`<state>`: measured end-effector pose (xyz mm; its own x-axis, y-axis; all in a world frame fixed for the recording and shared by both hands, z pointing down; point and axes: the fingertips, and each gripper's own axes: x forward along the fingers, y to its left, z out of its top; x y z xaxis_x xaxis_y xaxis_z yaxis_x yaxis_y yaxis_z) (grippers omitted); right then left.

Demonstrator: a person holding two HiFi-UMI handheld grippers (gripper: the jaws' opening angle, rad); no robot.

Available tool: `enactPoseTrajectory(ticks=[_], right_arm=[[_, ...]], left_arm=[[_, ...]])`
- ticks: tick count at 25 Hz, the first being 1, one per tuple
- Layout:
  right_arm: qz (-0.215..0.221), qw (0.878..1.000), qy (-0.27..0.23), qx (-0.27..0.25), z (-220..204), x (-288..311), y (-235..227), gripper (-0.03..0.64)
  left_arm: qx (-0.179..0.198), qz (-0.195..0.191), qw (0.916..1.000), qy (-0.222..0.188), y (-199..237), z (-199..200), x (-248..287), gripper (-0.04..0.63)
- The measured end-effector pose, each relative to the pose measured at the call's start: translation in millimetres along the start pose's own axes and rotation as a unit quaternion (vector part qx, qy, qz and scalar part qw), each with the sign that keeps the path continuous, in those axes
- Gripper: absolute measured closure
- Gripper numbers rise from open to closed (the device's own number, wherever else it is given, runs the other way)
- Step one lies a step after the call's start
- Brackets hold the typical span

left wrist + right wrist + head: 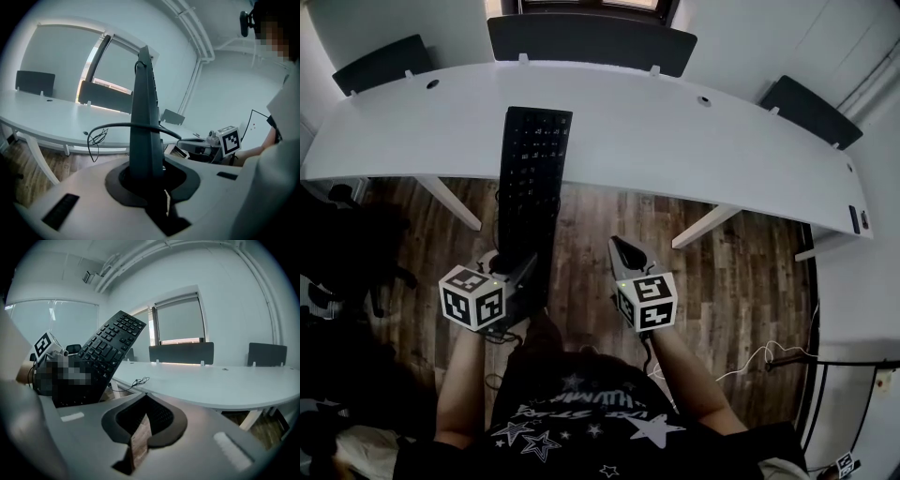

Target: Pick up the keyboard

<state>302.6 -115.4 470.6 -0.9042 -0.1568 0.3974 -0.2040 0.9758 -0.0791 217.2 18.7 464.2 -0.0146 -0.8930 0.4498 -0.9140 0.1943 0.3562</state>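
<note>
A long black keyboard [532, 178] is in the air, held by its near short end in my left gripper [517, 267], which is shut on it. Its far end reaches over the white desk's [694, 141] front part. In the left gripper view the keyboard [143, 117] stands edge-on between the jaws of my left gripper [146, 177], with its thin black cable [117, 126] looping round it. The right gripper view shows the keyboard [105, 352] tilted upward, keys facing me. My right gripper [622, 247] is to the right of the keyboard, shut and empty [142, 430].
Dark divider panels [591, 42] stand along the curved desk's far edge. Below the desk there are white legs [705, 228] and wood floor [741, 281]. A dark chair [352, 248] stands at the left. Loose white cables [759, 356] lie on the floor at the right.
</note>
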Motion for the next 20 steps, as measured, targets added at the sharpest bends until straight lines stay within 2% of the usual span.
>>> enactPoseTrajectory(ticks=[3, 9, 20], right_arm=[[-0.001, 1.0, 0.002, 0.006, -4.8, -16.8, -5.6, 0.614], [0.003, 1.0, 0.004, 0.006, -43.4, -64.4, 0.8, 0.614], [0.023, 1.0, 0.017, 0.007, -37.2, -72.6, 1.2, 0.615]], left_arm=[[-0.006, 0.009, 0.9999, -0.006, -12.7, -2.3, -5.1, 0.526], [-0.005, 0.017, 0.9997, -0.017, -54.0, -42.0, -23.3, 0.526], [-0.051, 0.019, 0.9985, -0.012, -65.6, -48.7, -27.3, 0.526]])
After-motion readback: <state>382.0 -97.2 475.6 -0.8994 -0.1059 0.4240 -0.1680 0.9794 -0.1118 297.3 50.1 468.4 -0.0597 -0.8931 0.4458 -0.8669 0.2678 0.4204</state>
